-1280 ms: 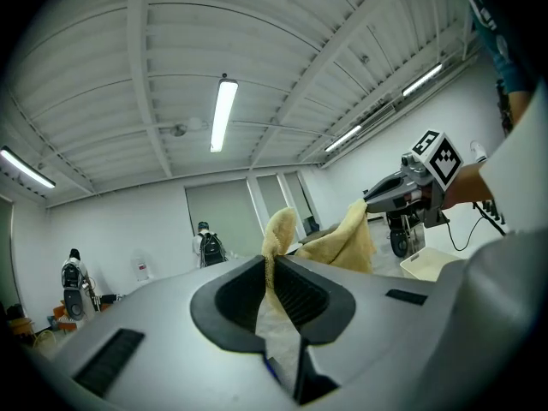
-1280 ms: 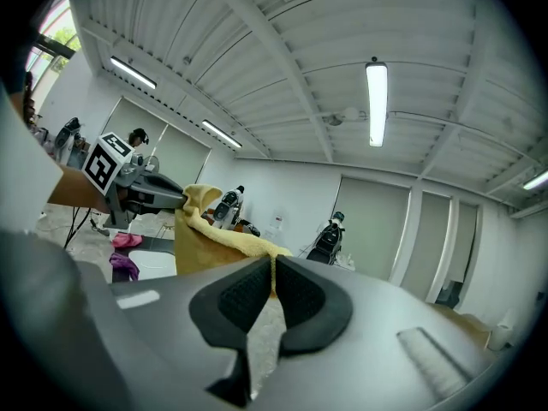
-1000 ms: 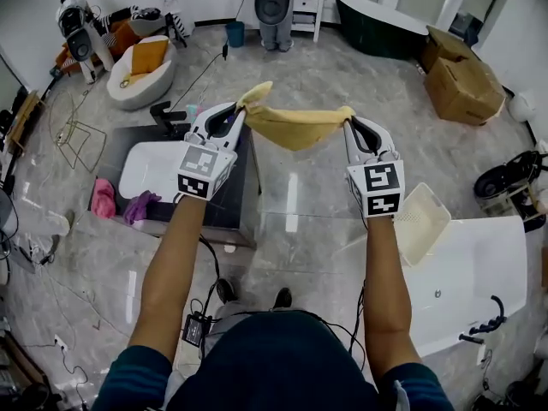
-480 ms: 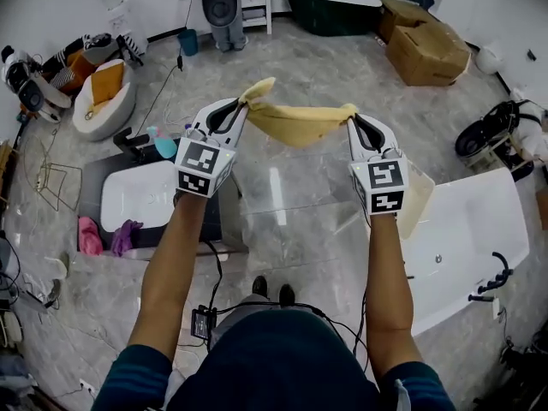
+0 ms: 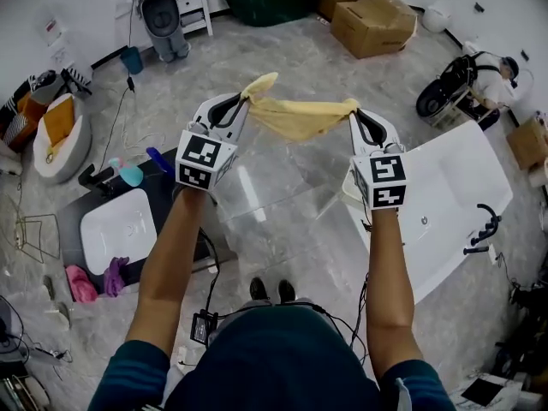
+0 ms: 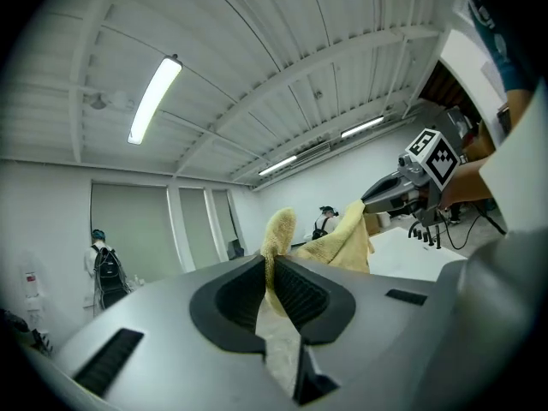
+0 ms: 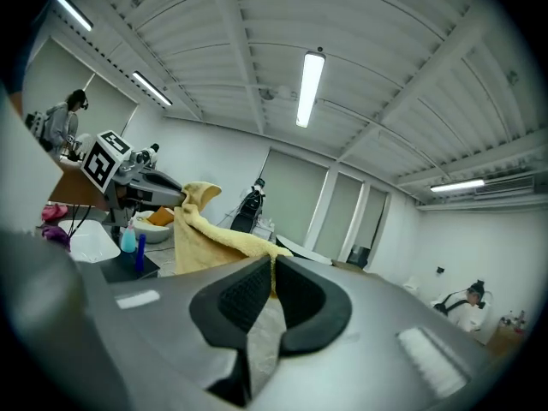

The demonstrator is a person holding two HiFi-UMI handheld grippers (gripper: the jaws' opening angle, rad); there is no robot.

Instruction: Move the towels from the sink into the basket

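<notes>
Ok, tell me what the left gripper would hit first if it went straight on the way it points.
Only the yellow towel already pinched in the left gripper lies in that line. Beyond it the way looks free as far as the left gripper view shows, though depth is hard to judge.

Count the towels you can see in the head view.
3: a yellow towel stretched between the left gripper and right gripper; a pink towel and a purple towel beside the white sink. More may be hidden.
</notes>
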